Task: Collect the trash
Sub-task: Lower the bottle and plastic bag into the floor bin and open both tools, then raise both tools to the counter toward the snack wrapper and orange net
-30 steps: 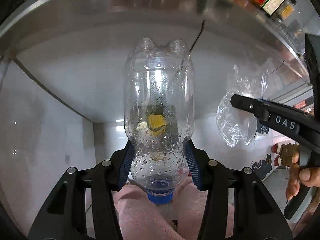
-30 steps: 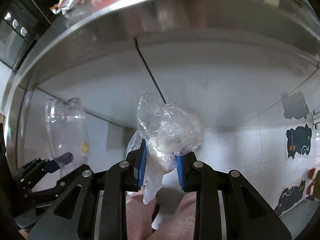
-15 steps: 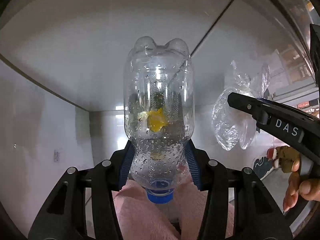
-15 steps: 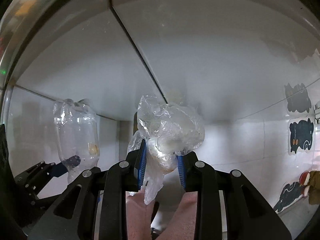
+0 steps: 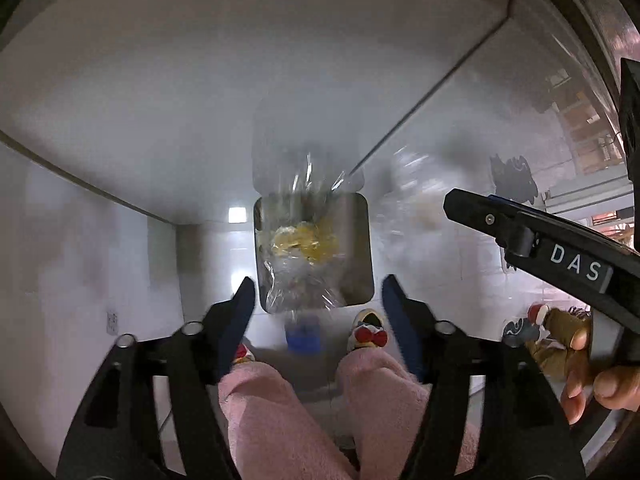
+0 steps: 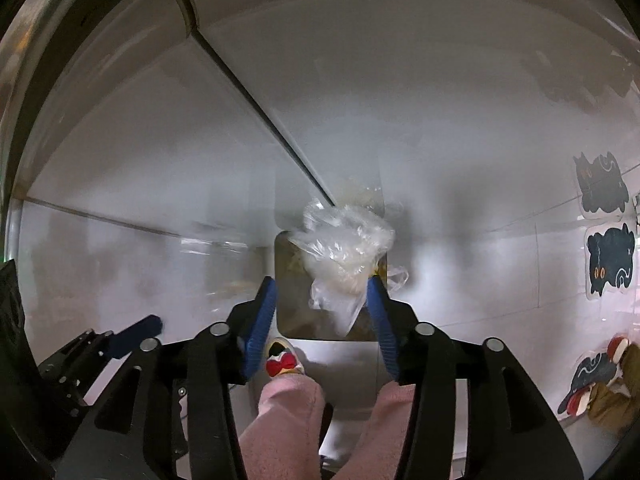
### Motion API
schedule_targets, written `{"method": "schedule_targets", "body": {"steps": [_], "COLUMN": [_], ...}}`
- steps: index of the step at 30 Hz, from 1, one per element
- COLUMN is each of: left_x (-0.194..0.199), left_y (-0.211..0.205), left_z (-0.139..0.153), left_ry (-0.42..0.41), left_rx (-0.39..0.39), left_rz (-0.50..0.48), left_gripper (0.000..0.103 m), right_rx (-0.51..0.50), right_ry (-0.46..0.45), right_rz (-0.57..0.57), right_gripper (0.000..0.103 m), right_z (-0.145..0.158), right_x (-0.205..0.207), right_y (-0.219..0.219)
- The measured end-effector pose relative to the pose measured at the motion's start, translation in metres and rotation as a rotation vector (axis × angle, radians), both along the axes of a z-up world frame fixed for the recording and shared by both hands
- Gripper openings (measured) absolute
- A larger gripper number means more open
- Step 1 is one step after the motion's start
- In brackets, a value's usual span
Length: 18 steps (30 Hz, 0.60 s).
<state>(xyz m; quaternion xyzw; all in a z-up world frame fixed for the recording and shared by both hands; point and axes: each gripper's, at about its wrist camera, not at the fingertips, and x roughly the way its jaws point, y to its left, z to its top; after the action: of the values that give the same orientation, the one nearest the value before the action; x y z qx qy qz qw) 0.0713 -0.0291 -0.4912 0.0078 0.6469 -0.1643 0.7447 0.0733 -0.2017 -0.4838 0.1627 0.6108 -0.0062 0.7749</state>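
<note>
My left gripper (image 5: 318, 280) points steeply down and its jaws are opening, both blue pads clear of the clear plastic bottle (image 5: 304, 236). The bottle is a blur, cap (image 5: 303, 334) downward, falling over the square grey bin (image 5: 360, 248) below. My right gripper (image 6: 322, 282) is opening too. The crumpled clear plastic bag (image 6: 344, 248) hangs loose between its jaws over the bin (image 6: 282, 280), brushing the right pad (image 6: 376, 300) and clear of the left pad. The right gripper (image 5: 520, 224) also shows at the right of the left wrist view.
White cabinet doors (image 5: 120, 100) rise behind the bin under a steel counter edge (image 6: 80, 20). A person's pink trouser legs (image 5: 280, 420) and slippers with red bows (image 5: 370, 334) stand beside the bin. Cat stickers (image 6: 610, 264) mark the floor tiles at right.
Both grippers sank toward the bin and both opened. The bottle slipped out of the left jaws and is dropping; the bag came loose in the right jaws.
</note>
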Motion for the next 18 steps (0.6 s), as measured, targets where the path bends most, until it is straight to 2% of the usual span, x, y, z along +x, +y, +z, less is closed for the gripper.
{"method": "schedule_targets", "body": {"steps": [1,5,10,15,17,18], "left_x": [0.001,0.002,0.0,0.004,0.005,0.004], "left_y": [0.001,0.004,0.011,0.025,0.031,0.035], "left_z": [0.001,0.007,0.031,0.085,0.113,0.129], "left_ry": [-0.001,-0.005,-0.044,-0.141,-0.189,-0.218], "left_rx": [0.002,0.008,0.014,0.002,-0.005,-0.005], "left_rz": [0.002,0.009,0.015,0.043,0.049,0.049], "left_gripper": [0.07,0.076,0.082,0.087,0.089,0.089], "right_rx": [0.001,0.0,0.002,0.0,-0.016,-0.023], "right_ry": [0.002,0.003,-0.024,-0.117,-0.177,-0.209], "right_rz": [0.0,-0.009,-0.015,-0.008,0.007,0.01], "right_gripper": [0.052,0.061,0.071,0.082,0.091,0.092], "right_z": [0.0,0.003,0.021,0.074,0.105,0.119], "right_x": [0.0,0.004,-0.001,-0.01,-0.015,-0.018], "right_y": [0.0,0.001,-0.002,-0.001,-0.002,-0.002]}}
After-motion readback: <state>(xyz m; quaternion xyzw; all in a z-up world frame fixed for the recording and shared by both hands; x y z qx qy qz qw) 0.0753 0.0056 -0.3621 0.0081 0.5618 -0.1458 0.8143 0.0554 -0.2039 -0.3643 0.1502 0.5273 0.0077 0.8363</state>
